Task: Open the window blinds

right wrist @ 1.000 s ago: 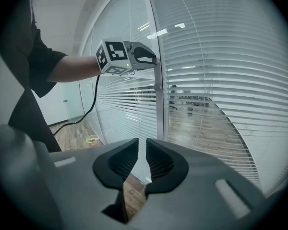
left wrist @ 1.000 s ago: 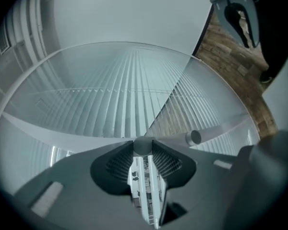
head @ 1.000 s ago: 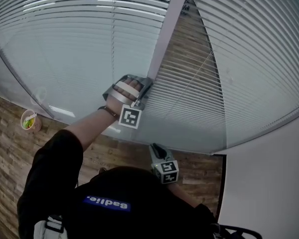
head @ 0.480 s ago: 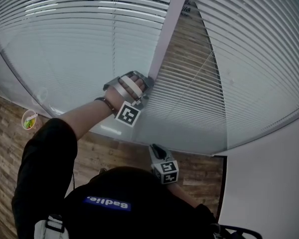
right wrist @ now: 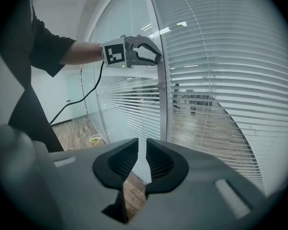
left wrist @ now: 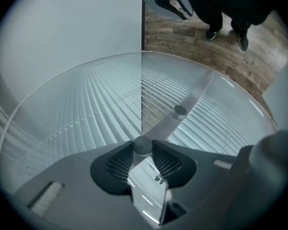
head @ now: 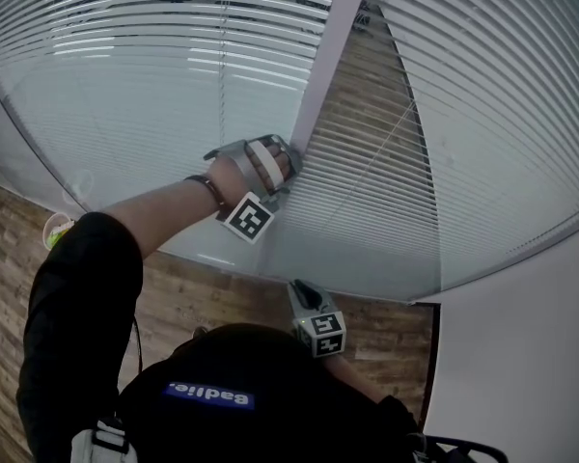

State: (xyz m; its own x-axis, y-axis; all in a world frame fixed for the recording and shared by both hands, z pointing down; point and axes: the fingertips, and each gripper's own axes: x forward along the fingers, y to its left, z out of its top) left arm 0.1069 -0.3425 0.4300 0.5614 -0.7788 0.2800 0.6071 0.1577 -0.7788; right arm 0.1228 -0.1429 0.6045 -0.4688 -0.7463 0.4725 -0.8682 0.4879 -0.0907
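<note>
White slatted blinds (head: pixel 154 85) hang behind glass on both sides of a pale upright frame post (head: pixel 328 56). My left gripper (head: pixel 288 157) is raised against that post, and its jaws are shut on a small round grey knob (left wrist: pixel 142 145) that sticks out there. From the right gripper view, the left gripper (right wrist: pixel 156 57) shows at the post, its marker cube facing me. My right gripper (head: pixel 302 289) hangs low by the person's body, pointing at the glass; its jaws (right wrist: pixel 143 152) stand a narrow gap apart with nothing between them.
A second round grey stud (left wrist: pixel 180 110) sits further along the post. A cup (head: pixel 58 230) stands on the wood floor at the left by the glass. A black cable (right wrist: pixel 81 99) hangs from the left arm. A white wall (head: pixel 521 355) closes the right side.
My left gripper has rolled on the knob, so its marker cube has swung round and sits a little higher in the head view. The right gripper has stayed still.
</note>
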